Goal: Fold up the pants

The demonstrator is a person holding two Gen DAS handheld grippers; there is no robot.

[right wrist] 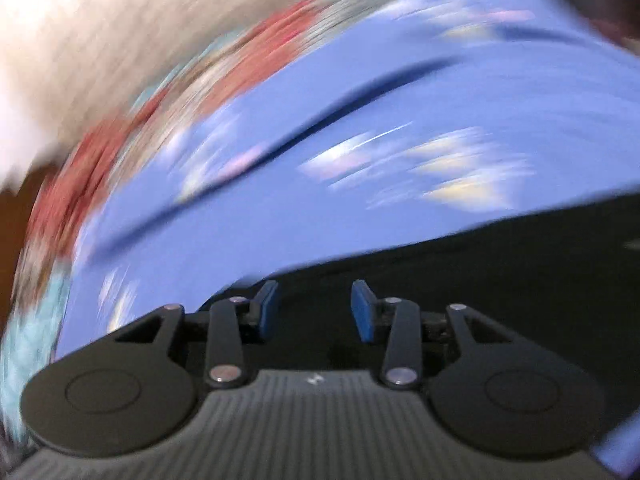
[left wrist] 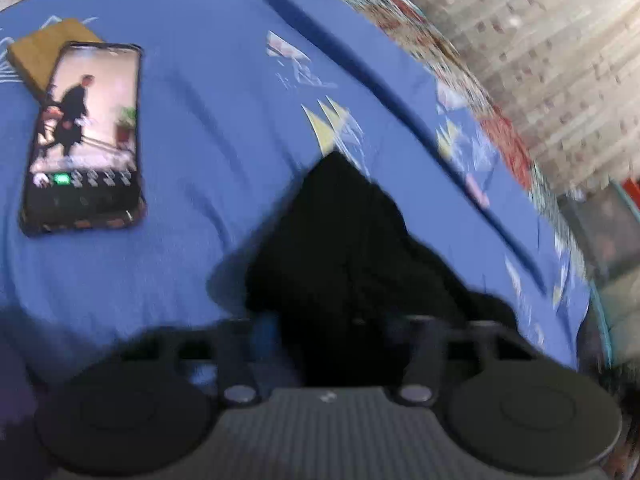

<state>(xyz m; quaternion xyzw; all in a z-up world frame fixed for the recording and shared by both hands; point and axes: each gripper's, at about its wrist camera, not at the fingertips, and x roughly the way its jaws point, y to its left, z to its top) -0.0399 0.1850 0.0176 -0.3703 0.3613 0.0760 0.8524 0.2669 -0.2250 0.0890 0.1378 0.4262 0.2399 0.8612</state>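
Over the black pants [right wrist: 500,280], right tongs [right wrist: 316,308] gape empty; left tongs' [left wrist: 332,332] state is unclear.

Right gripper [right wrist: 314,306] low over the black pants [right wrist: 500,280], picture smeared with blur.

Down at the bottom of the frame the two blue-padded fingers [right wrist: 362,312] stand apart with a clear gap, nothing pinched between them, dark fabric showing behind and under them. The pants fill the lower right as a flat black mass, their edge running up toward the right side. Above that edge spreads the blue bedsheet [right wrist: 320,140], streaked with pale white and yellow print and crossed by a long dark crease through the middle. Along the upper left runs a red and teal patterned border [right wrist: 80,168], then a pale, washed-out surface beyond it, too blurred to name.
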